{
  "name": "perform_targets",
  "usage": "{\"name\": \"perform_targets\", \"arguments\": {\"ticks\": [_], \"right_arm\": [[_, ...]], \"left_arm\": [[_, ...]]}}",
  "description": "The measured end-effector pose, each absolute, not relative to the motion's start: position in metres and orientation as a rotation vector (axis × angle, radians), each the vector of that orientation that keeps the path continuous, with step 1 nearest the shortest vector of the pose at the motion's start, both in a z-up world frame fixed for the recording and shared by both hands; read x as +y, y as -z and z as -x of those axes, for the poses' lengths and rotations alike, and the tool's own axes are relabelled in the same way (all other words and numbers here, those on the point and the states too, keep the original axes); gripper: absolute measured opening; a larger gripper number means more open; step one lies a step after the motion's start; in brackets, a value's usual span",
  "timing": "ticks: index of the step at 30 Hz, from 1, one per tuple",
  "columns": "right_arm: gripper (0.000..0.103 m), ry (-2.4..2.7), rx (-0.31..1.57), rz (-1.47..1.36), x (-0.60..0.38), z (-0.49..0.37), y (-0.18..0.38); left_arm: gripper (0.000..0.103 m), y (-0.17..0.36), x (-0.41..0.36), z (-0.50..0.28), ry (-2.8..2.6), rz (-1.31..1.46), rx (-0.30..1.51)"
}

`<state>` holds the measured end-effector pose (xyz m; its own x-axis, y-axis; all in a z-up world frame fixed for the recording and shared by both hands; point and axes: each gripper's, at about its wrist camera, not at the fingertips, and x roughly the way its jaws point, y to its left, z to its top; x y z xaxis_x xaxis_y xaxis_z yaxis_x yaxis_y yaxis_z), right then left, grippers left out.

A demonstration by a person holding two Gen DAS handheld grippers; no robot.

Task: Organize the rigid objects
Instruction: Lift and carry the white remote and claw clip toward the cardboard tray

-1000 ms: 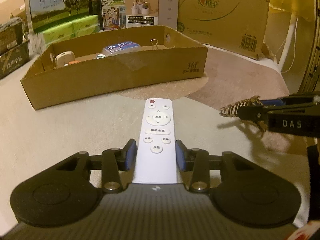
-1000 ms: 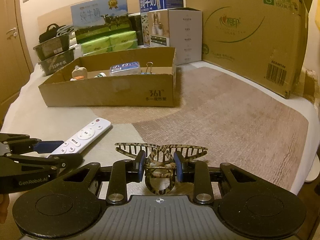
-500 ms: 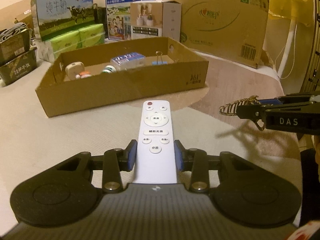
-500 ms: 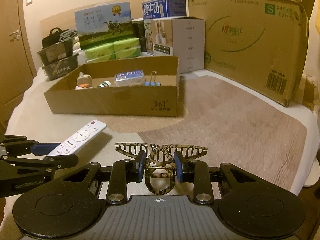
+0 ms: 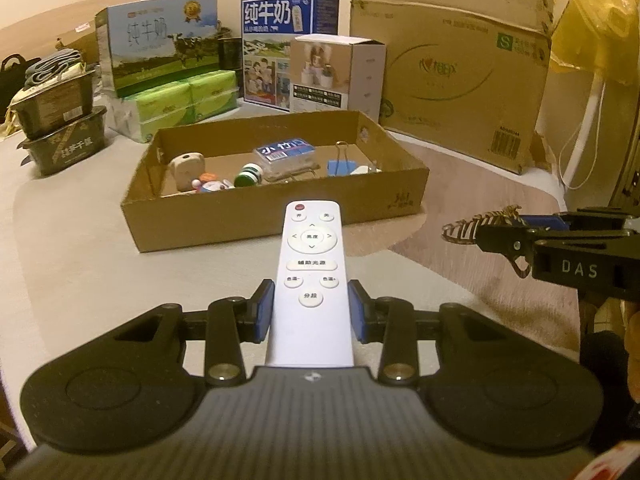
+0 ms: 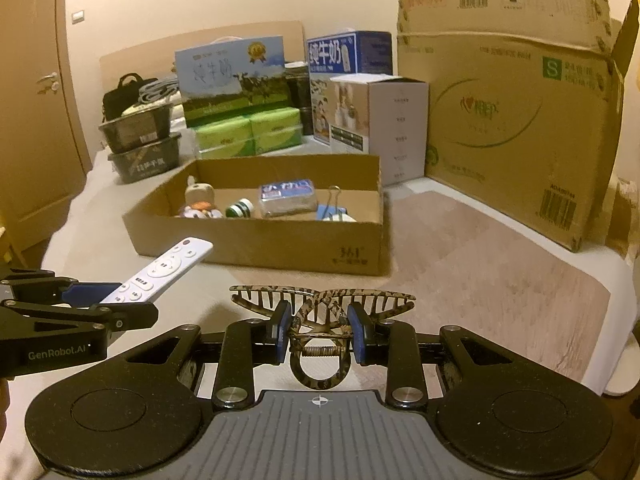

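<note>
My left gripper [image 5: 311, 312] is shut on a white remote control [image 5: 311, 264], which sticks out forward above the bed surface; the same remote [image 6: 164, 266] shows at the left of the right wrist view. My right gripper [image 6: 320, 330] is shut on a tortoiseshell hair claw clip [image 6: 322, 304], whose teeth [image 5: 476, 224] also show at the right of the left wrist view. Ahead of both lies a shallow cardboard tray [image 5: 276, 208] [image 6: 256, 240] holding a blue-labelled pack, a green-capped bottle, a binder clip and small toys.
Behind the tray stand milk cartons [image 5: 288, 48], green tissue packs [image 5: 180, 104], a white box [image 6: 384, 128], a big cardboard box [image 6: 508, 128] and stacked dark bowls [image 5: 60, 128]. A door [image 6: 36, 100] is at far left. The bed edge drops off at right.
Both grippers have risen with their objects, so the tray's contents show more from above. The remote has lifted off the surface. Both grips are unchanged.
</note>
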<state>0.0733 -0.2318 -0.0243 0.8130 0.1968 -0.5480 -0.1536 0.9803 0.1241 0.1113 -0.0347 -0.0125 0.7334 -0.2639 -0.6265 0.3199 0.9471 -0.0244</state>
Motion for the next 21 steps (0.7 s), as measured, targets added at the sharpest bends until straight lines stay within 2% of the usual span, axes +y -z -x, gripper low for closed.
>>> {"name": "perform_targets", "arguments": {"ticks": [21], "right_arm": [[0.031,-0.218,0.571,-0.061,-0.218,-0.060,0.003]], "left_arm": [[0.035,-0.015,-0.015,-0.102,0.298,-0.051,0.661]]}}
